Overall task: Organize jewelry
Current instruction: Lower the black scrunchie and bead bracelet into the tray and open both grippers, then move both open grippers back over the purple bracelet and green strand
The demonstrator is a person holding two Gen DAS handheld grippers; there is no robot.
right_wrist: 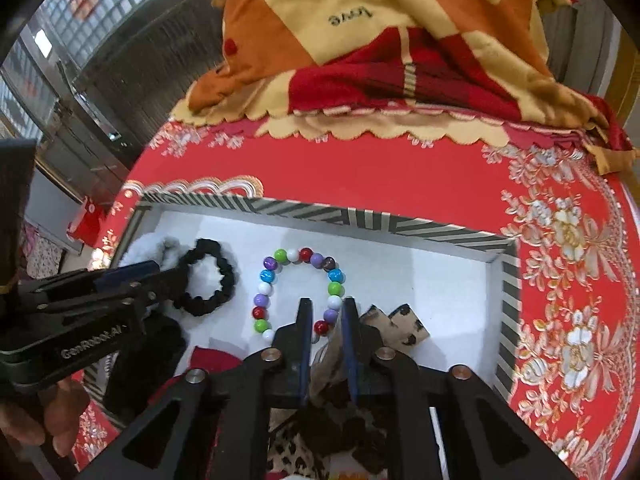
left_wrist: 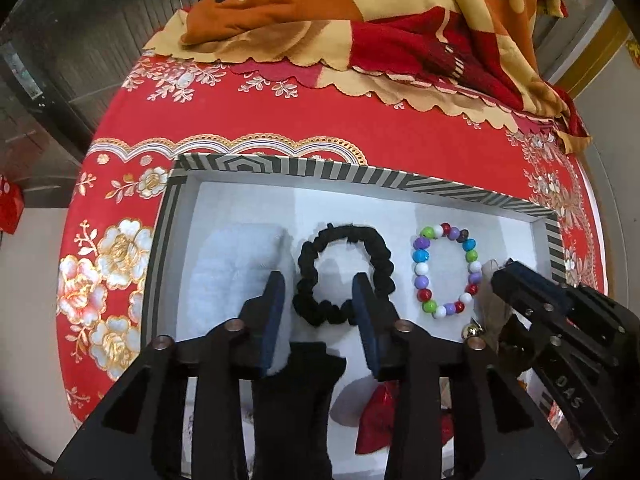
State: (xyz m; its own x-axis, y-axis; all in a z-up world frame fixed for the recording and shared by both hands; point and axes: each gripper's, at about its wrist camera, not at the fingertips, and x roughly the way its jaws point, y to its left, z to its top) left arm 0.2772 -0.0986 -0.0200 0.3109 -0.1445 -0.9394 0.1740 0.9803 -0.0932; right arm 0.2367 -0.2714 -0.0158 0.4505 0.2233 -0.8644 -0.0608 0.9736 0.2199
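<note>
- A shallow white box [left_wrist: 192,184] with a black-and-white striped rim sits on a bench covered by a red floral cloth [left_wrist: 248,116]; a folded orange, cream and red blanket [left_wrist: 360,12] lies on the cloth beyond the box.
- Inside the box, side by side in a row along its long axis: a fluffy white scrunchie [left_wrist: 232,264], a black scrunchie [left_wrist: 344,276] and a multicoloured bead bracelet [left_wrist: 446,274], each lying flat as an open ring.
- The left tool [left_wrist: 318,300] points steeply down, its blue pads standing apart; the near left arc of the black scrunchie lies between them, and the pads do not press on it.
- The right tool [right_wrist: 326,320] has its fingers only slightly apart, with a leopard-print fabric piece [right_wrist: 400,326] running up between them; its ends fan out to the right, just beside the bracelet's lower right beads.
- Whether the pads actually pinch the fabric I cannot tell.
</note>
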